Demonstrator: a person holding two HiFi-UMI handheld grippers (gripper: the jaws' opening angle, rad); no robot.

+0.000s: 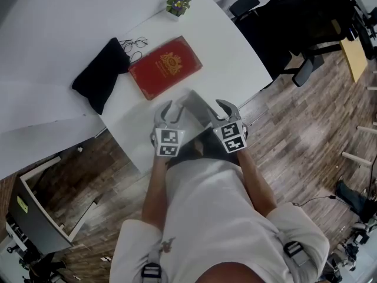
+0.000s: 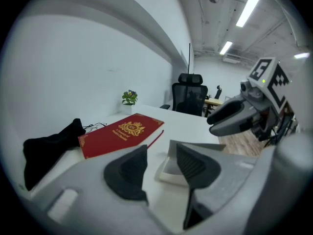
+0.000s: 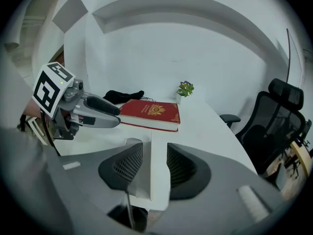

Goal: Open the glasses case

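Nearby, at the near edge of the white table (image 1: 235, 58), the flat grey glasses case (image 1: 197, 107) sits with its lid raised, just in front of the red gold-crested book (image 1: 165, 66). The left gripper (image 1: 171, 112) and right gripper (image 1: 227, 108) flank it, fingers of both apart, pressing nothing.

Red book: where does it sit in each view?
Head view: red book in the upper part, left of centre.
Left gripper view: book left of centre, about mid-height.
Right gripper view: book near centre.
Shared landmark: small potted plant just beyond the book.
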